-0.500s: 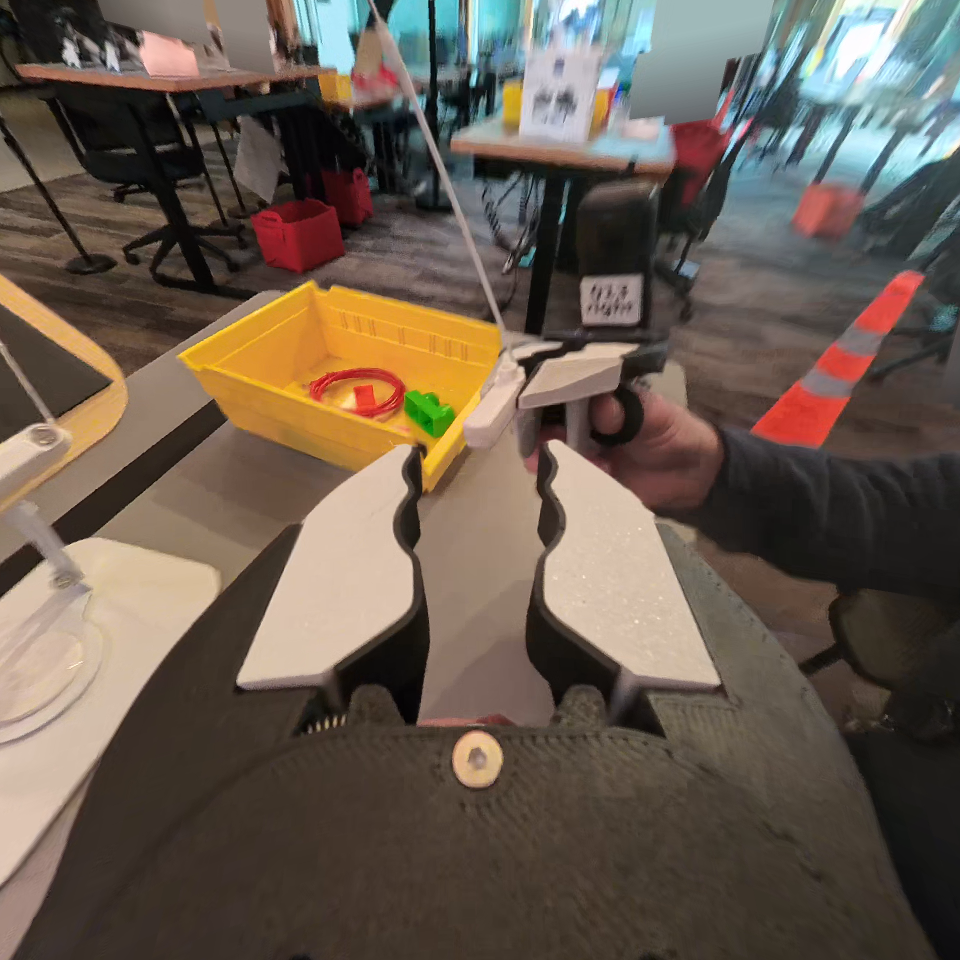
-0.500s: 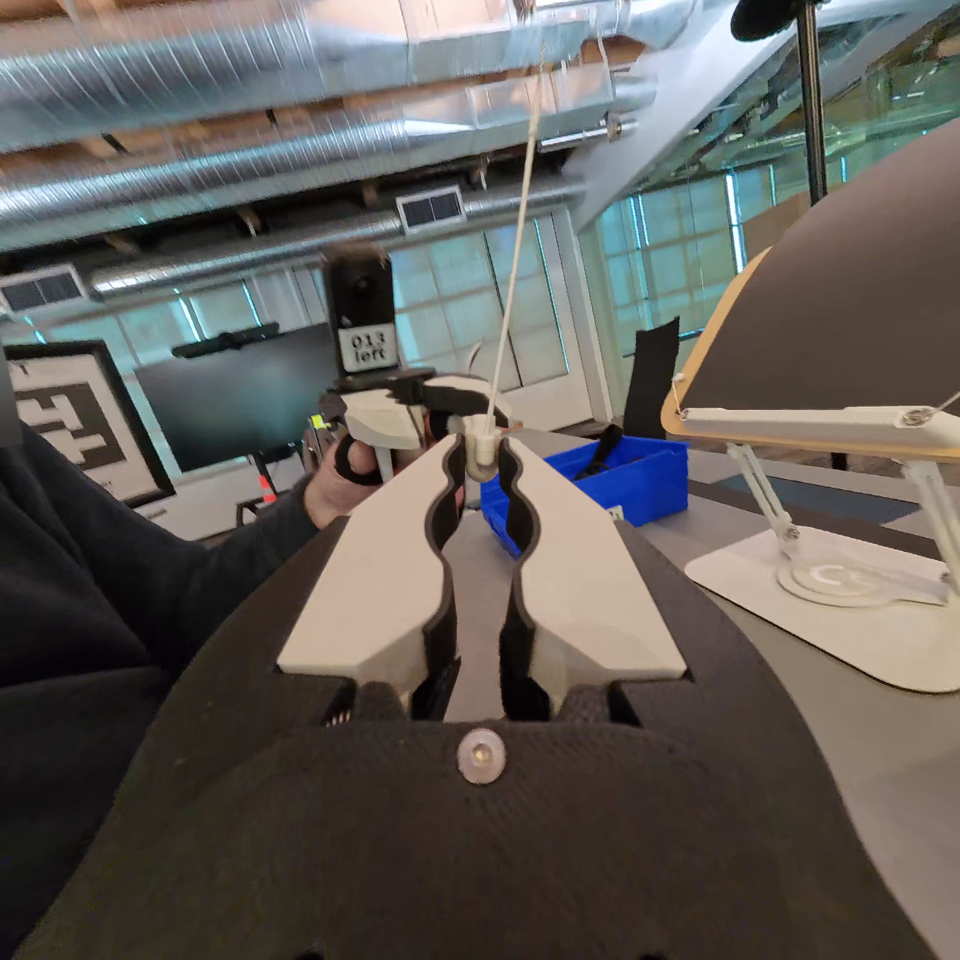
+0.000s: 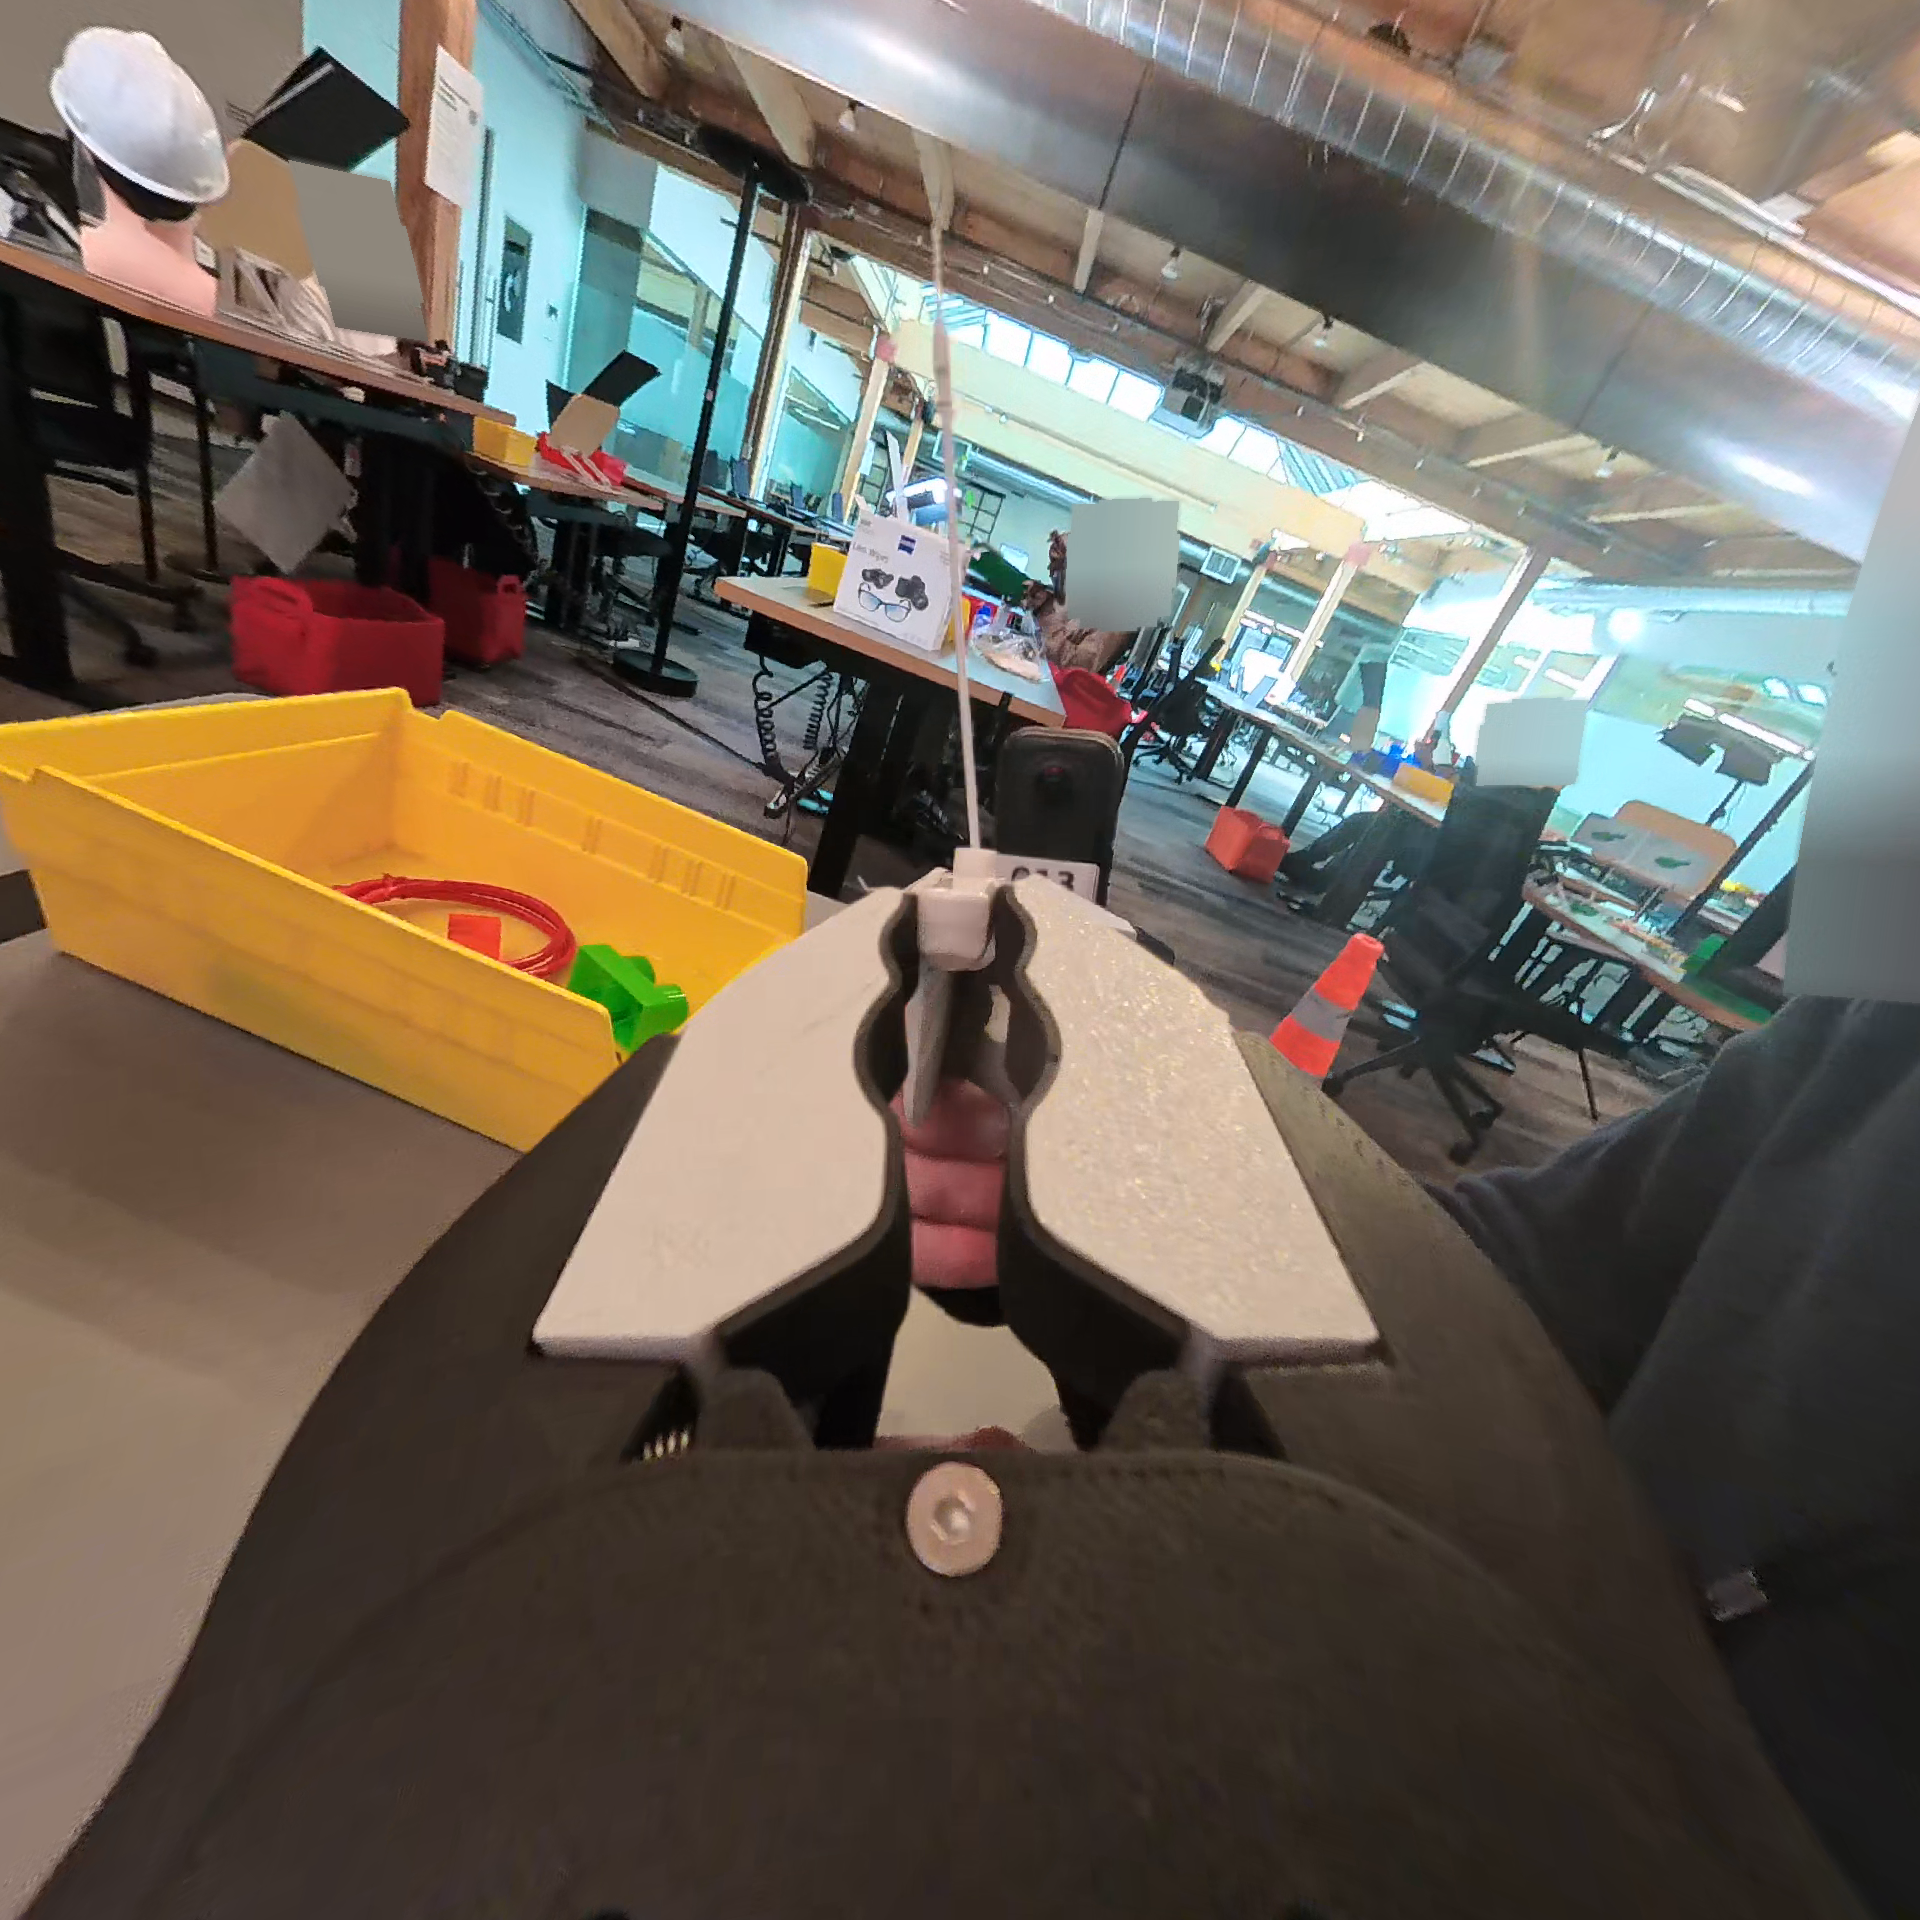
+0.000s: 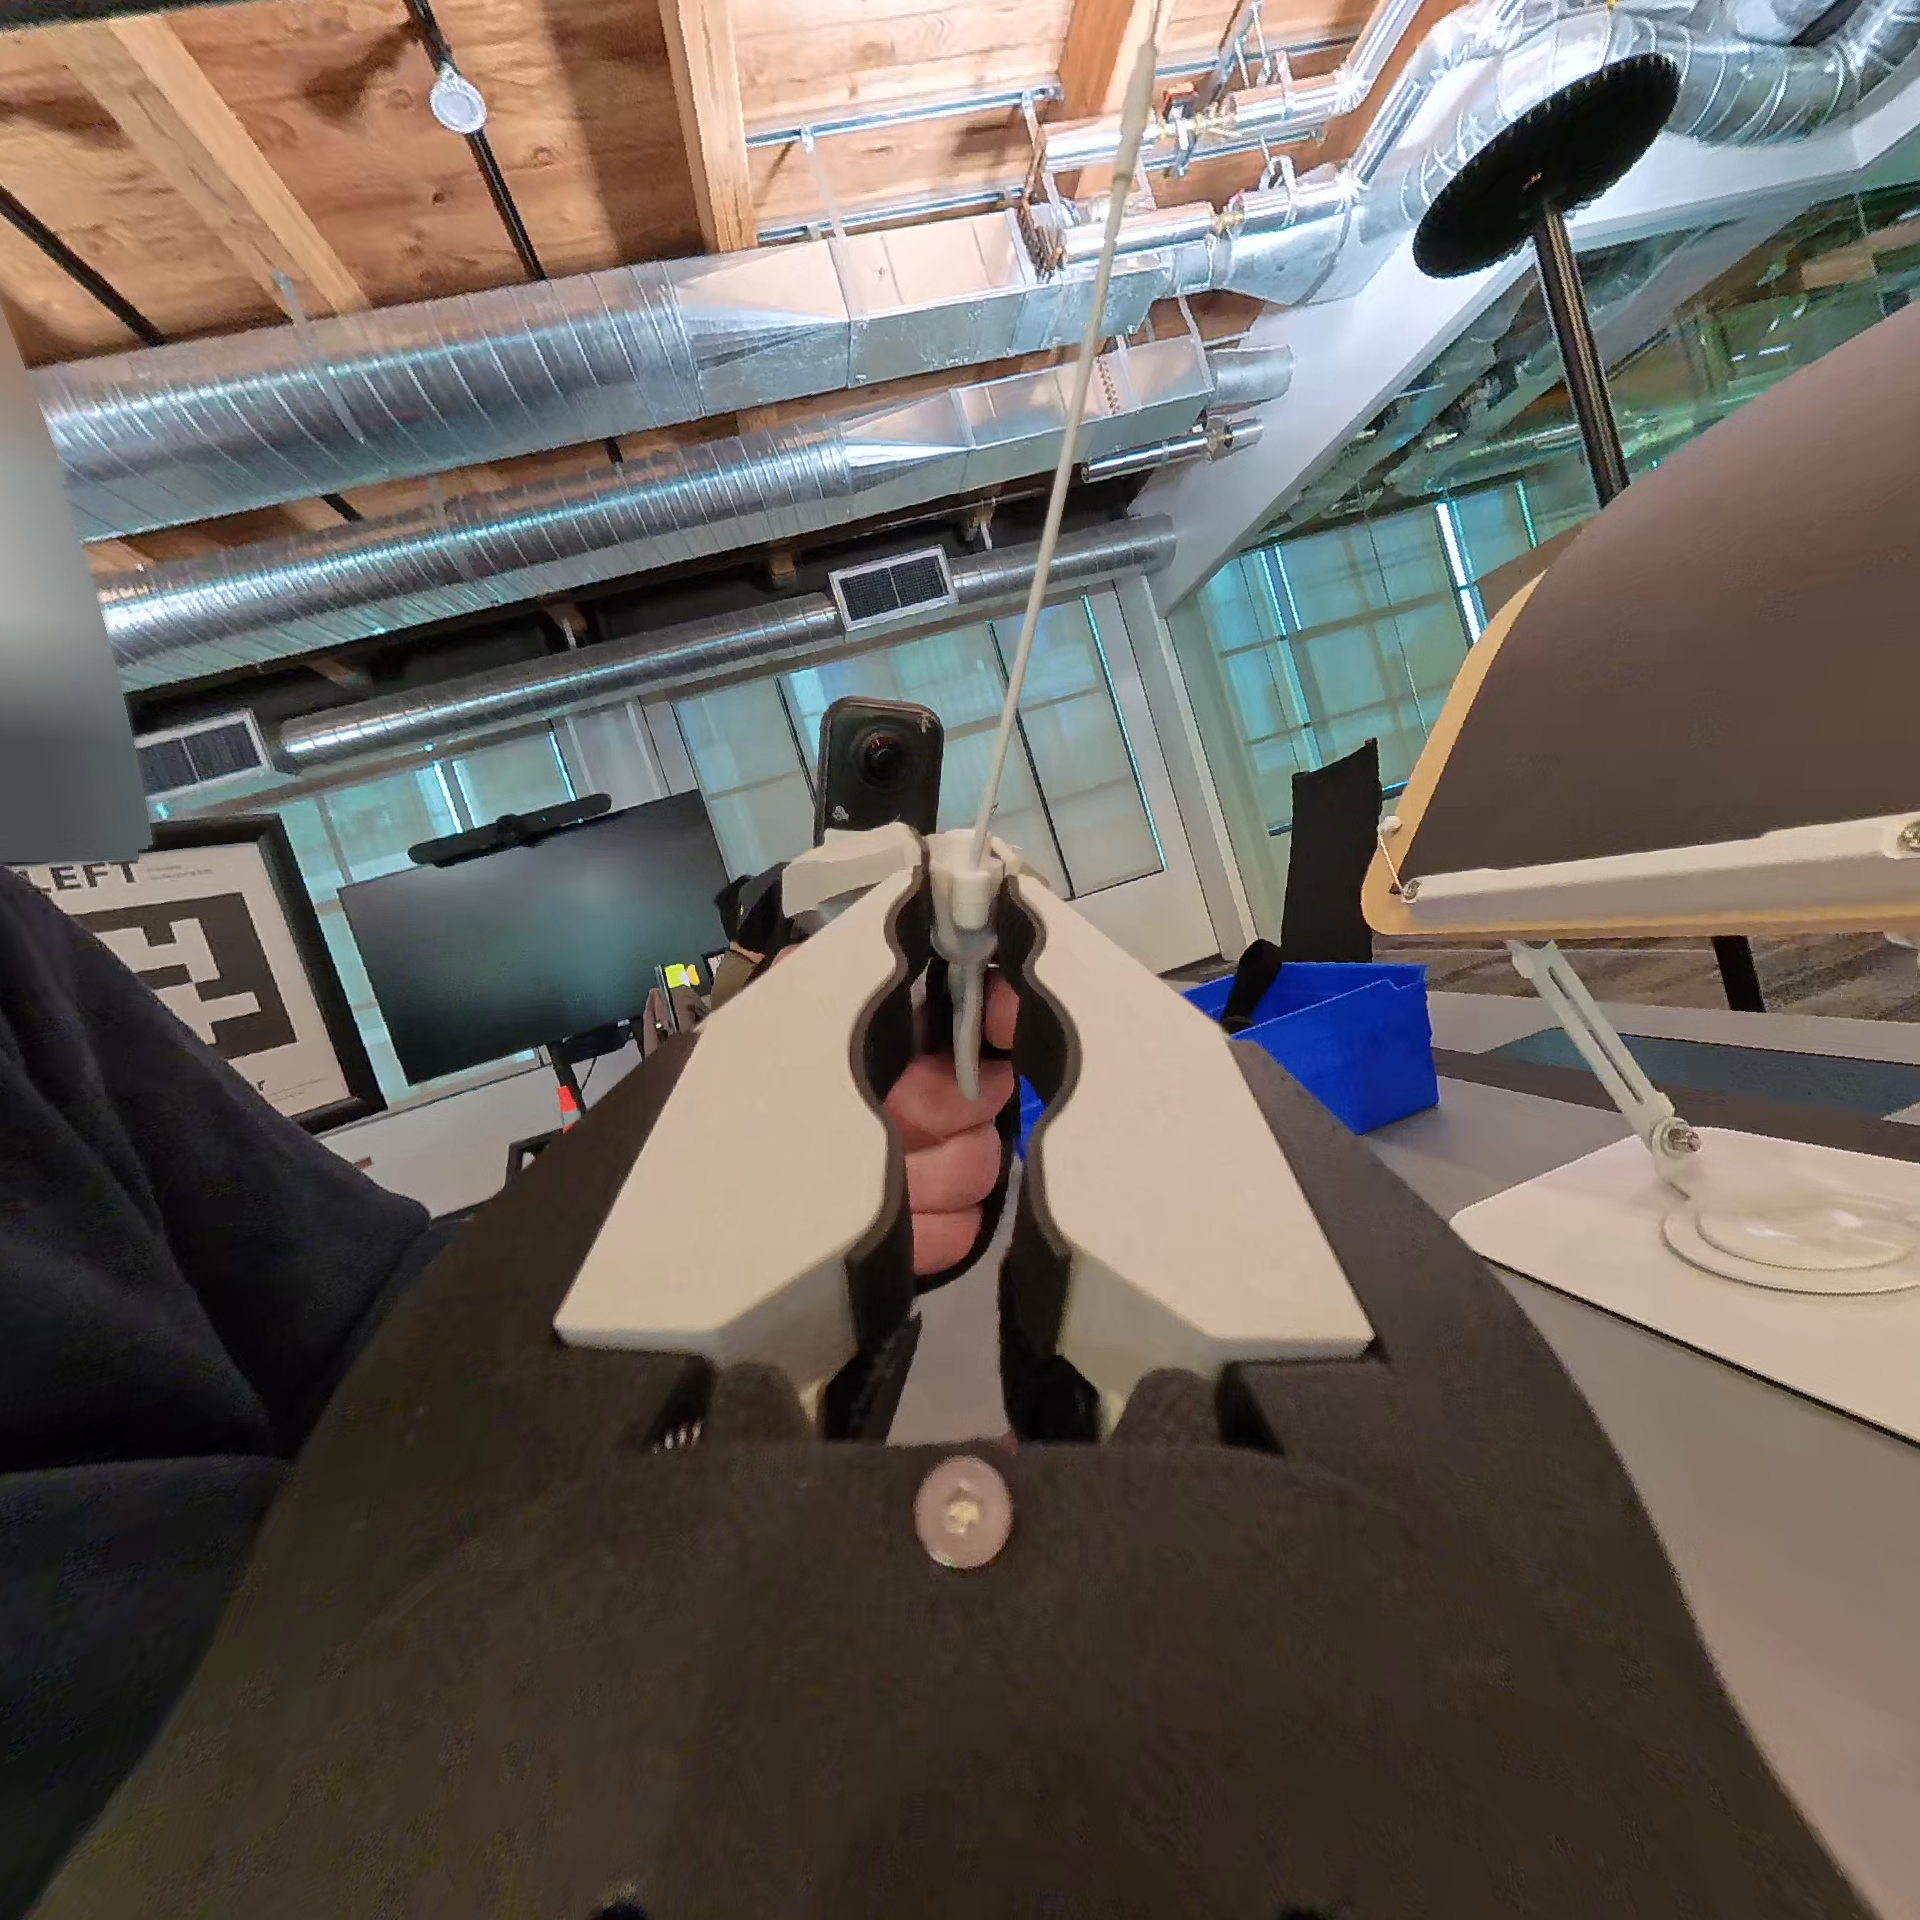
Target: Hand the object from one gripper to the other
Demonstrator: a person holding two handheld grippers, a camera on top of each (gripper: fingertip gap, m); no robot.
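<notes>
The object is a thin white cable [image 3: 954,582] with a white plug [image 3: 957,918] at its lower end; the cable stands up stiffly above both grippers. My left gripper [image 3: 957,914] is shut on the plug at its fingertips. My right gripper [image 4: 964,906] faces it head-on and is also shut on the plug [image 4: 964,902], with the cable [image 4: 1049,540] rising from it. Each view shows the other gripper's camera just behind the plug, in the left wrist view [image 3: 1060,795] and in the right wrist view [image 4: 881,764], with a hand gripping below.
A yellow bin [image 3: 260,935] with a red wire coil [image 3: 457,914] and a green block [image 3: 623,992] sits on the grey table at left. A blue bin [image 4: 1340,1029] and a white lamp stand [image 4: 1704,1226] are on the right. A dark sleeve [image 4: 156,1195] fills the left edge. Less than 4 cm separates the two grippers' tips.
My left gripper has tilted up, moved in to the plug and closed on it. The right gripper still holds the plug and has come closer, now head-on.
</notes>
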